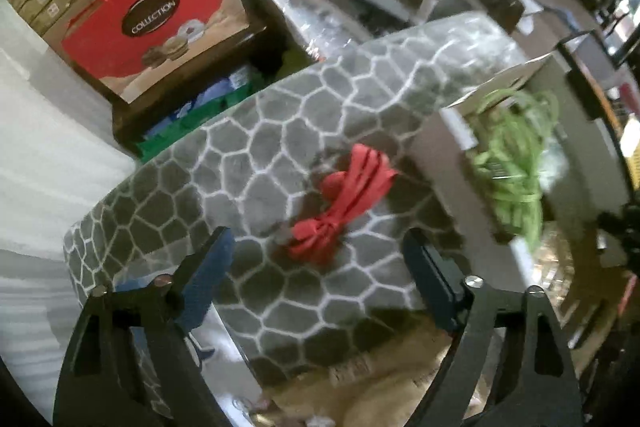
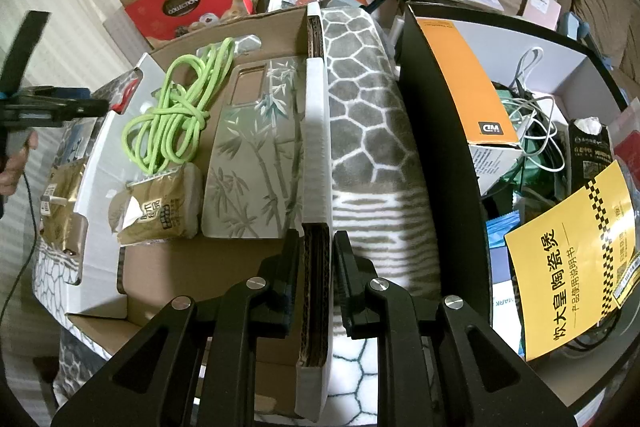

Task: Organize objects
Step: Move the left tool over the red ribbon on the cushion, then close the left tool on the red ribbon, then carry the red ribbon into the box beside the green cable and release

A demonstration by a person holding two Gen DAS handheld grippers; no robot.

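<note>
Left gripper (image 1: 316,259): jaws wide apart, nothing between them, above a grey blanket with a white cobblestone pattern (image 1: 256,147).
Red bundle: a tied bunch of flat red bands (image 1: 344,199) lies on the blanket, just ahead of the left jaws, apart from them.
Right gripper (image 2: 316,259): jaws narrow, clamped on the upright corrugated wall of the open white-and-brown cardboard box (image 2: 316,131).
Box contents: a coiled lime-green cord (image 2: 180,115), a grey phone case printed with bamboo (image 2: 256,155) and a crumpled tan paper packet (image 2: 164,207) lie side by side on the box floor.
Black bin (image 2: 440,155): stands right of the blanket strip, full of cables and leaflets.
</note>
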